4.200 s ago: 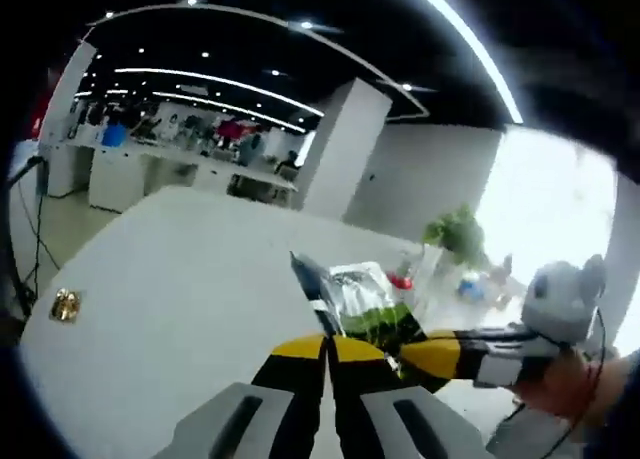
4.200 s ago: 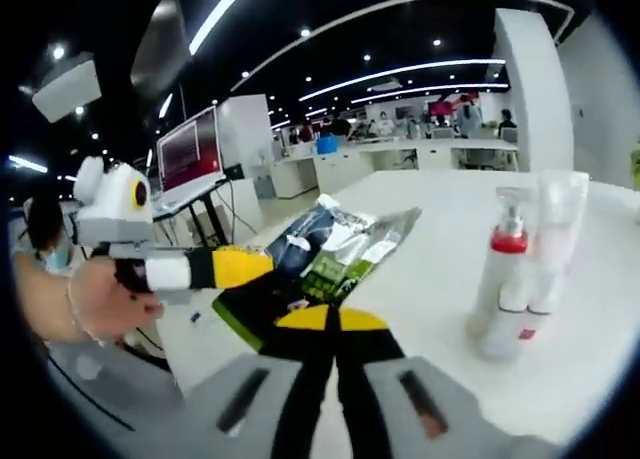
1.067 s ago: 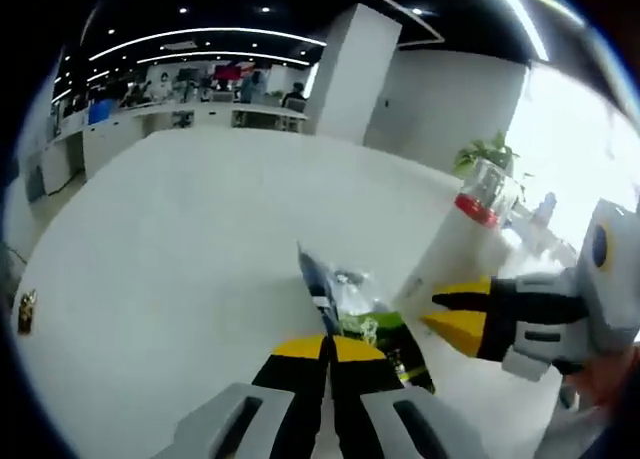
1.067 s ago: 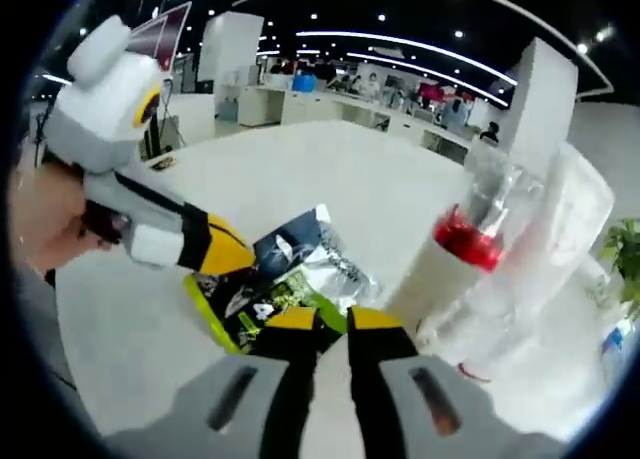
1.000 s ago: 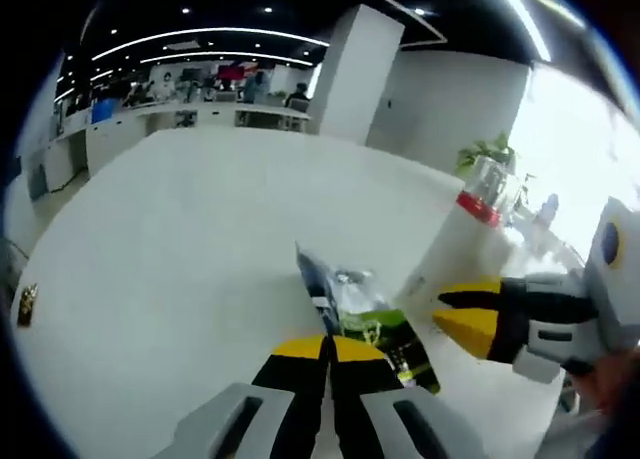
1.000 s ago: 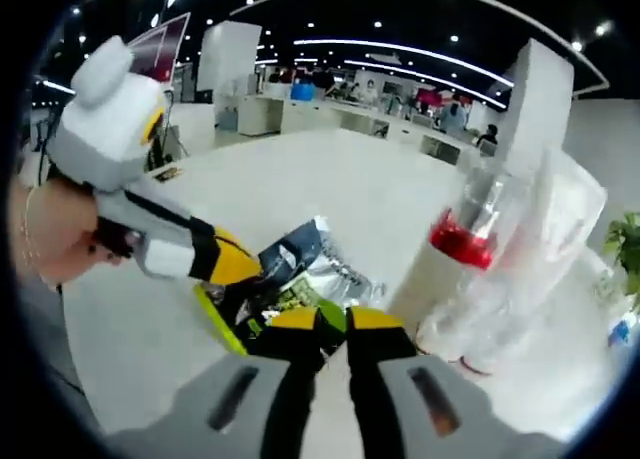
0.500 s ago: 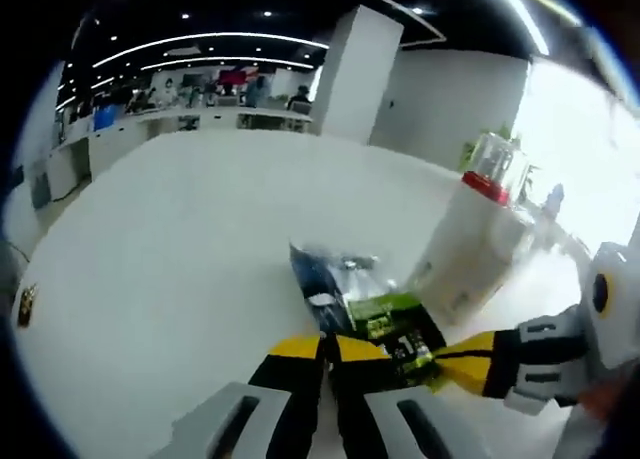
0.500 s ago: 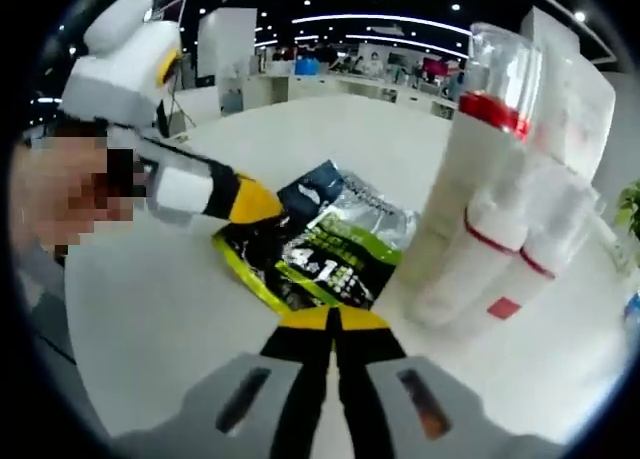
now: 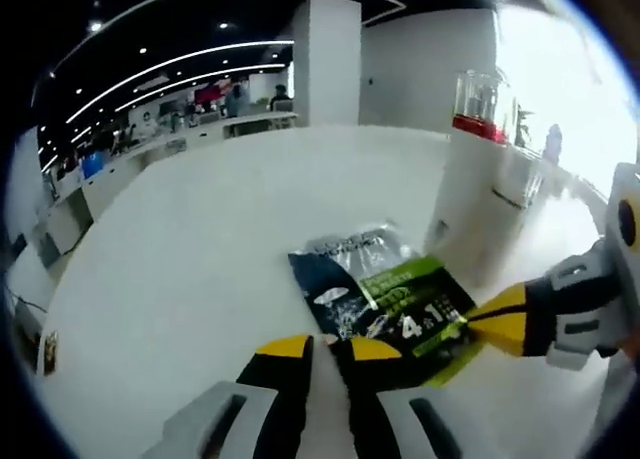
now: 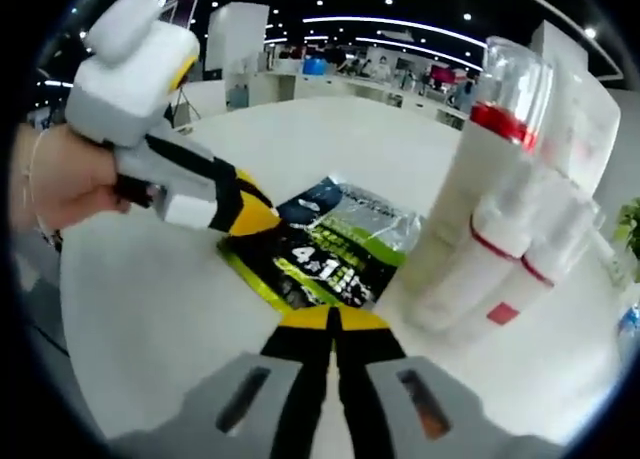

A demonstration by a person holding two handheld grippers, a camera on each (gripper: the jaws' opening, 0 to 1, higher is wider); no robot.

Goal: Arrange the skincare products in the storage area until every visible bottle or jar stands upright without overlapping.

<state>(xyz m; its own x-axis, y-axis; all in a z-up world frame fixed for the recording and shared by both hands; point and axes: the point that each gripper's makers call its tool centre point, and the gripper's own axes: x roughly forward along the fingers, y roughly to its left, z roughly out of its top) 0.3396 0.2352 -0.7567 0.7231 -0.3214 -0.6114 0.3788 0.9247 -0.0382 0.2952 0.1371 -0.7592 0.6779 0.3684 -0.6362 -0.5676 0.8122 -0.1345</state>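
A flat sachet [image 9: 385, 299], dark blue, silver and green with "4 in 1" print, lies on the white table [image 9: 180, 239]. My left gripper [image 9: 326, 351] sits at its near corner with the jaws a little apart and nothing between them. My right gripper [image 9: 495, 321] comes in from the right, its yellow tip against the sachet's green edge. In the right gripper view the sachet [image 10: 325, 241] lies just past my right gripper [image 10: 331, 321], which is shut and empty. The left gripper [image 10: 245, 215], held by a hand [image 10: 60, 184], touches the sachet's left side. A tall white pump bottle [image 10: 480, 179] with a red collar stands upright beside it.
Two white tubes [image 10: 505, 274] with red bands lean against the pump bottle, and a clear box stands behind them. The same pump bottle [image 9: 475, 179] stands right of the sachet in the left gripper view. Desks and people are far behind. A small gold item [image 9: 50, 351] lies at the table's left edge.
The sachet went from being held up in my left gripper to lying flat on the table. The left jaws have parted. My right gripper shut and stays at the sachet's edge.
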